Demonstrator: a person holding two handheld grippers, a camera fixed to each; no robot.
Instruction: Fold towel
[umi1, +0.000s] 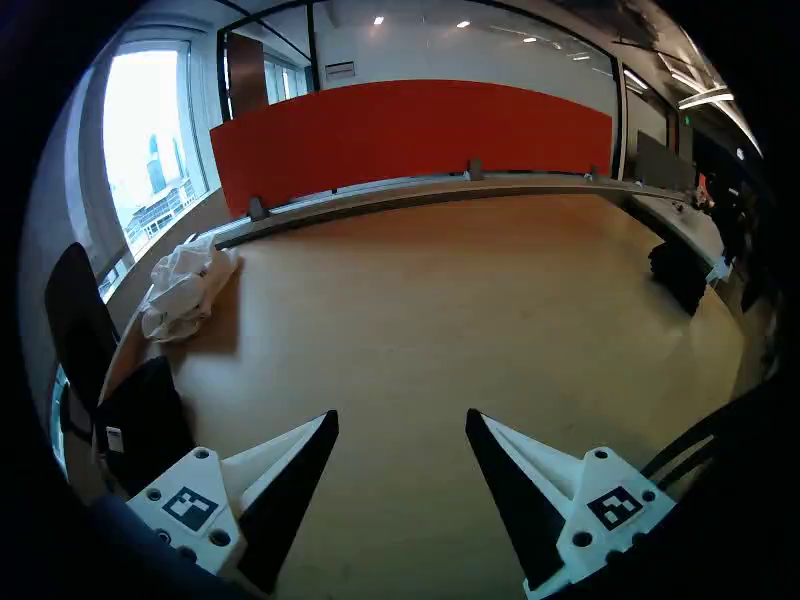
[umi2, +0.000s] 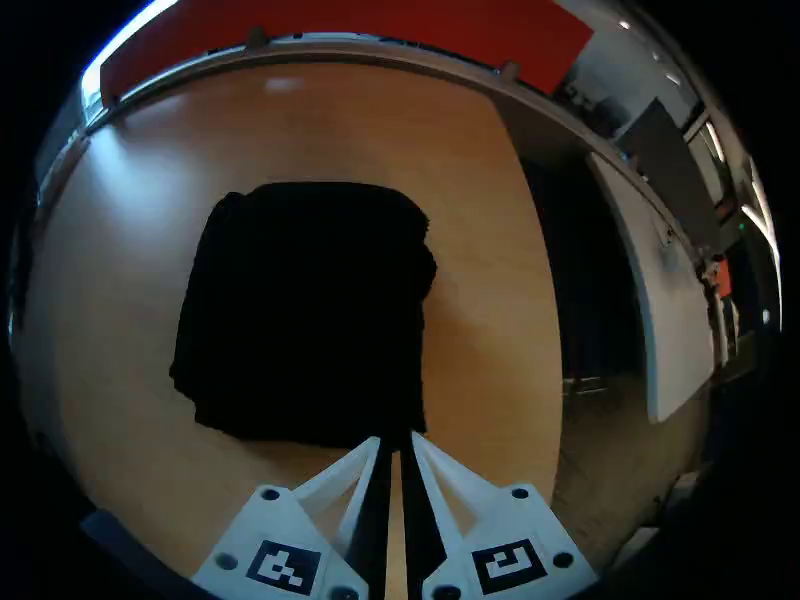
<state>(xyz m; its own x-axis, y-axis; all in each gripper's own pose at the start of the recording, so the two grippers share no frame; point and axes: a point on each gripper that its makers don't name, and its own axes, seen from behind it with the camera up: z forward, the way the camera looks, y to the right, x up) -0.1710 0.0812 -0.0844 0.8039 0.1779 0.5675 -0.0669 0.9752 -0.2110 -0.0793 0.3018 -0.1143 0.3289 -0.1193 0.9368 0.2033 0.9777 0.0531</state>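
Pale wooden tabletop (umi1: 480, 300) runs back to a red partition (umi1: 420, 135), with a bright window (umi1: 150, 150) to one side and a crumpled white cloth heap (umi1: 185, 285) at the table's edge. In the left gripper view, the left gripper (umi1: 401, 414) hangs over bare wood, its fingers spread wide and holding nothing. In the right gripper view, the black towel (umi2: 305, 310) lies folded into a rough rectangle flat on the table. The right gripper (umi2: 396, 440) has its fingers drawn almost together at the towel's near edge; whether fabric is caught between them cannot be told.
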